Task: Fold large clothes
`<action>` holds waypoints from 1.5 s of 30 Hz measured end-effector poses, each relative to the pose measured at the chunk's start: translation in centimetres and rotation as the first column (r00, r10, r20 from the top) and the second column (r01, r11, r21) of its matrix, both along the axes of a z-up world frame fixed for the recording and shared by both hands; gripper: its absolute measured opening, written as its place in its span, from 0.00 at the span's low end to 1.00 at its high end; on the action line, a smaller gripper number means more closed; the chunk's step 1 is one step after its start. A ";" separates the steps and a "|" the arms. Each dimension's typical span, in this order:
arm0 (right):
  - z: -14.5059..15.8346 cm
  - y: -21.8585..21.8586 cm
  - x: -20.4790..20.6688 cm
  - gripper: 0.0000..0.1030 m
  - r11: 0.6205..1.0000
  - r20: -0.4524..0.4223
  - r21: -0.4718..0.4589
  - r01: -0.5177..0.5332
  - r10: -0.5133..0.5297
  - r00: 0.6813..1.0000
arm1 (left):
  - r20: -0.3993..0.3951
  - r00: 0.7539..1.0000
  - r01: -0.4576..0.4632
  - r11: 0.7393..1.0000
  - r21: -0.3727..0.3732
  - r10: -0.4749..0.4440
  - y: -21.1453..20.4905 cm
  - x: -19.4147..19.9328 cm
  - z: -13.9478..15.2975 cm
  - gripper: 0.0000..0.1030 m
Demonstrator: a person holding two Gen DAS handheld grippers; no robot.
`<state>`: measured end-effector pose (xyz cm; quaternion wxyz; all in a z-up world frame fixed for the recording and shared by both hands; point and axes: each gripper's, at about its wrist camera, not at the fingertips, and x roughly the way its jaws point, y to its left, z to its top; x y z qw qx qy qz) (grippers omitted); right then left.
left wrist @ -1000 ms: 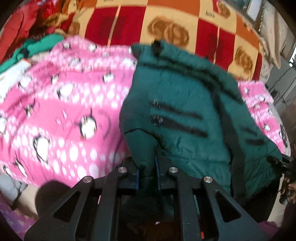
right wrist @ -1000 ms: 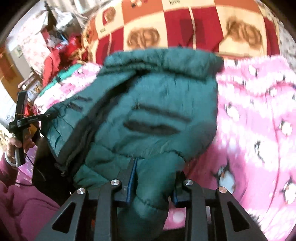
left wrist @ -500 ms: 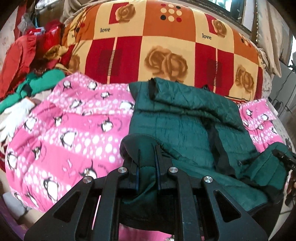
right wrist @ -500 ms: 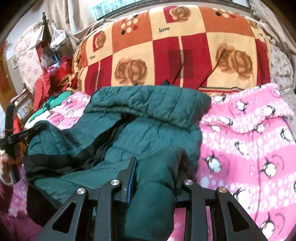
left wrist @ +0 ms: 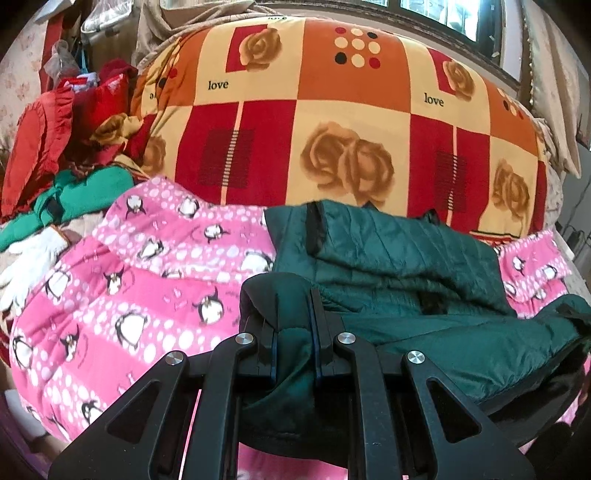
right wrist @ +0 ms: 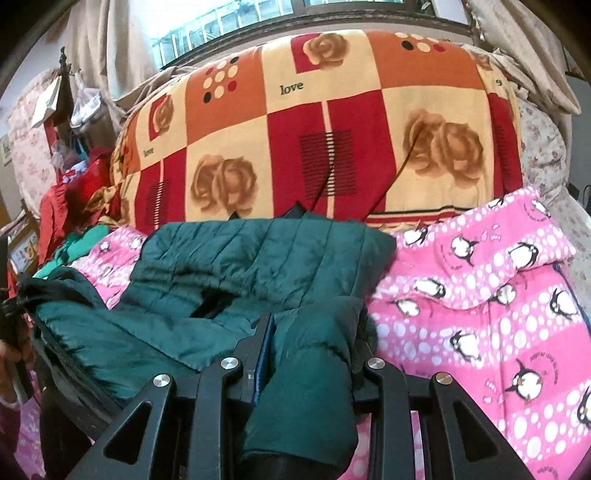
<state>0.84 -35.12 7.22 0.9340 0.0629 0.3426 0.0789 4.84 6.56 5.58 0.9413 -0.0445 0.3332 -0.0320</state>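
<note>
A dark green quilted jacket (left wrist: 399, 258) lies on a pink penguin blanket (left wrist: 129, 295); it also shows in the right wrist view (right wrist: 258, 258). My left gripper (left wrist: 293, 328) is shut on the jacket's near left edge. My right gripper (right wrist: 310, 347) is shut on a thick bunch of the jacket's near right edge. The near part of the jacket is pulled low toward me and hangs slack between the two grippers. The far part with the collar lies flat on the blanket.
A big rolled quilt (left wrist: 332, 122) with red, orange and cream squares stands behind the jacket. A heap of red and green clothes (left wrist: 62, 155) and a white glove (left wrist: 29, 258) lie at the far left. Curtains and a window (right wrist: 240, 22) are behind.
Both grippers have drawn back and down with the jacket's near edge. The jacket, held up and spread a second ago, now lies lower and flatter on the blanket.
</note>
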 end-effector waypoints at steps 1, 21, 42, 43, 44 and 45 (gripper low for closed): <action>0.1 0.0 0.3 0.28 1.000 0.004 -0.011 0.009 -0.009 1.000 | 0.009 1.000 -0.009 1.000 0.005 0.009 -0.1 0.5 0.2 0.12; 0.7 -1.9 11.3 0.28 0.994 0.002 -0.051 0.097 -0.097 0.995 | 0.016 0.995 -0.100 0.995 0.016 0.099 -0.4 10.0 0.7 0.12; -7.1 -2.2 21.4 0.30 0.987 -0.146 -0.045 0.157 -0.162 0.976 | -0.057 0.989 -0.129 0.986 0.103 0.135 -2.1 18.8 -4.4 0.14; -7.3 -2.3 21.5 0.30 0.987 -0.149 -0.037 0.157 -0.161 0.976 | -0.056 0.989 -0.128 0.986 0.107 0.134 -2.1 18.9 -4.6 0.14; -7.4 -2.5 21.5 0.31 0.987 -0.153 -0.026 0.160 -0.162 0.975 | -0.055 0.989 -0.127 0.986 0.109 0.134 -2.2 19.0 -4.7 0.14; -7.6 -2.6 21.6 0.32 0.986 -0.157 -0.015 0.163 -0.163 0.974 | -0.055 0.990 -0.127 0.986 0.109 0.134 -2.2 19.0 -4.9 0.14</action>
